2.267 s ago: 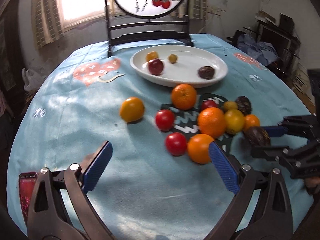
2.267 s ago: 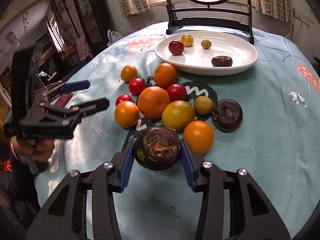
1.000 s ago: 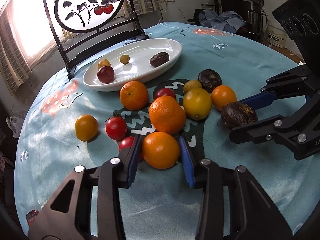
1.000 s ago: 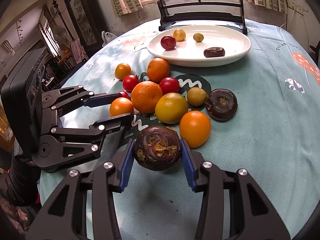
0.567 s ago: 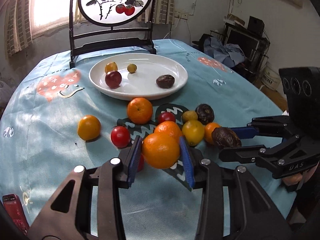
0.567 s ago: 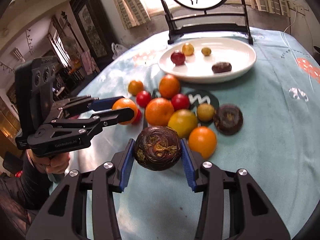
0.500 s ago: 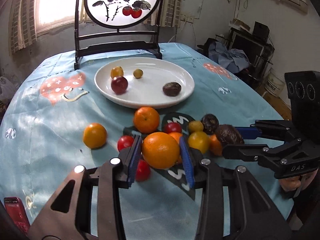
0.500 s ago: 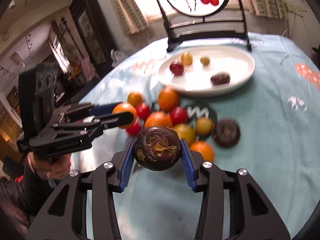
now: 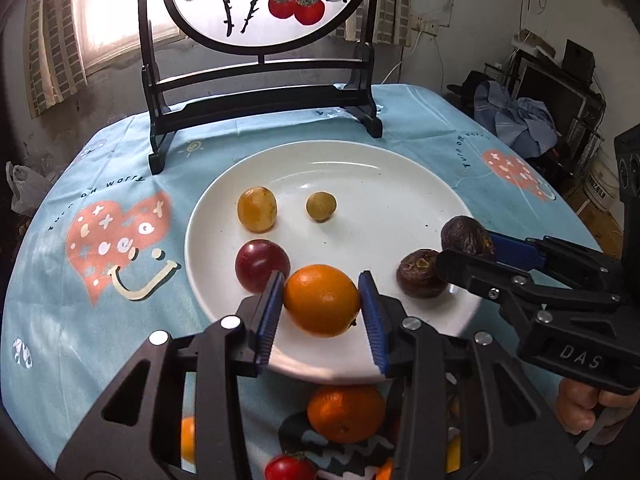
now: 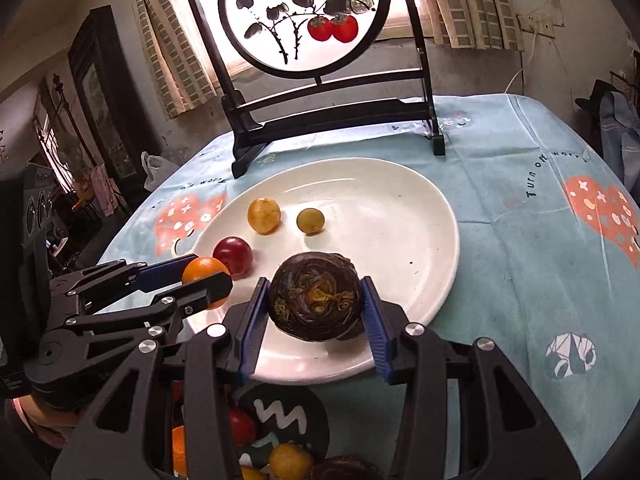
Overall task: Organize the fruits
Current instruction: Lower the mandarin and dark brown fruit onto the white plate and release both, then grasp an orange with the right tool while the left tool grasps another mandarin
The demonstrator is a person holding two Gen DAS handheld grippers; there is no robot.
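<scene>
While frames hide table fruit | left gripper (image 9: 322, 312) clamps orange (image 9: 322, 300) | right gripper (image 10: 316, 312) clamps dark fruit (image 10: 316, 302)

Backlit: window (image 9: 120, 12) behind the round screen (image 9: 264, 0) blows out white. Room corners dim. Plate (image 9: 400, 184) shows soft glare. Strong fisheye bending and dark vignette at edges; centre sharp.

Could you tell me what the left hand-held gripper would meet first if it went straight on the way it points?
Probably the white plate: the left hand-held gripper holds an orange above its near part, though depth is unclear.
</scene>
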